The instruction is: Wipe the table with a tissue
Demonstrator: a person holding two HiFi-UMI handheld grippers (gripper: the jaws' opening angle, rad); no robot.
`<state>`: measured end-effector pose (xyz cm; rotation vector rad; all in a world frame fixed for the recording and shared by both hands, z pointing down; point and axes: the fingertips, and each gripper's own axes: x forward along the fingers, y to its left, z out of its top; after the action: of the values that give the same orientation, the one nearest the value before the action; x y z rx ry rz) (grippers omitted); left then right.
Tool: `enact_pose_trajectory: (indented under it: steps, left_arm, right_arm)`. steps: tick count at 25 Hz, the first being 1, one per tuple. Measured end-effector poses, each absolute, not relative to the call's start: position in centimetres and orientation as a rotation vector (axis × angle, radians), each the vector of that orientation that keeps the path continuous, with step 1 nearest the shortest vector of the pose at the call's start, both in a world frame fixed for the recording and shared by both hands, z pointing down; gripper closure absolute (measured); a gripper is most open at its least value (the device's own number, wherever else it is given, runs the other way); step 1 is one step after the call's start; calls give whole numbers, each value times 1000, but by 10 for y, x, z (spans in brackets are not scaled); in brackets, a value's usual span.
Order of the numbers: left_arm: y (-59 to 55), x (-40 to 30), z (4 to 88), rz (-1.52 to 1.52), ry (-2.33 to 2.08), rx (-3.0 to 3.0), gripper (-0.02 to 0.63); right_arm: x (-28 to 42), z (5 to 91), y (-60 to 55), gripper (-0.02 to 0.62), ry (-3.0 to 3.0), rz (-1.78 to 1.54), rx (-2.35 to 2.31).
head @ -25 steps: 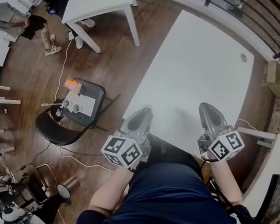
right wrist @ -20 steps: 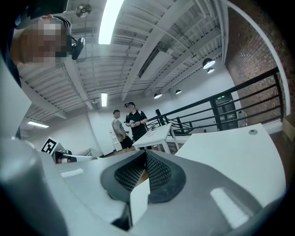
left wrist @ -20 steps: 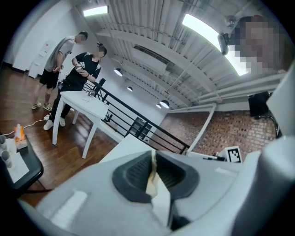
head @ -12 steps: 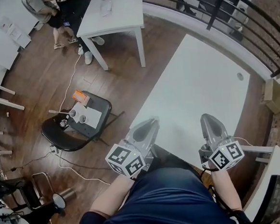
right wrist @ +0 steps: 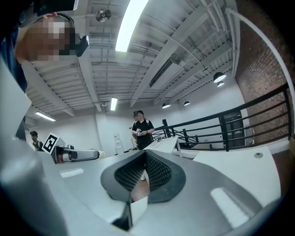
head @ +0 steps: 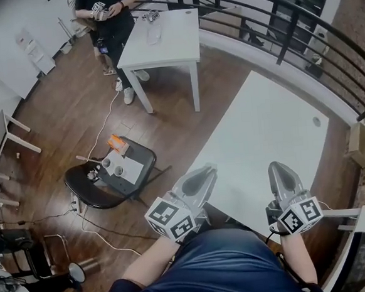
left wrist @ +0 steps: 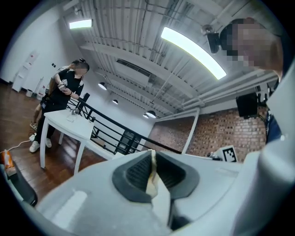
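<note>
The long white table (head: 263, 129) runs from the lower middle up to the right in the head view, and its top is bare. No tissue shows in any view. My left gripper (head: 204, 171) sits at the table's near left corner, close to my body, with its jaws shut on nothing. My right gripper (head: 277, 166) hovers over the near edge of the table, also shut and empty. In the left gripper view the left gripper (left wrist: 151, 159) points upward at the ceiling and railing. In the right gripper view the right gripper (right wrist: 144, 161) likewise tilts upward, pads pressed together.
A black chair (head: 91, 184) carrying papers and small cups stands on the wood floor to the left, with cables around it. A smaller white table (head: 165, 39) and a person (head: 106, 16) are at the back. A black railing (head: 266, 16) runs behind the tables.
The head view has swung up, so table, chair and floor slid down the frame and the far person and railing came into view. Both grippers stayed shut in about the same place.
</note>
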<state>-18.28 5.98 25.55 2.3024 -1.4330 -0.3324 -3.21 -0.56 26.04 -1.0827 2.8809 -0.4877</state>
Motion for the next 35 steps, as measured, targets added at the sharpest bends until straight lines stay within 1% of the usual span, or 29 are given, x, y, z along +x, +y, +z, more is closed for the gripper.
enact_pose_trajectory:
  steps: [13, 35]
  left_arm:
    - [54, -171, 236, -336, -1403, 2318, 581]
    - [41, -163, 238, -327, -1397, 2301, 581]
  right_arm:
    - [-6, 228, -13, 591, 2829, -400, -1113]
    - [-3, 243, -22, 591, 2847, -428, -1091]
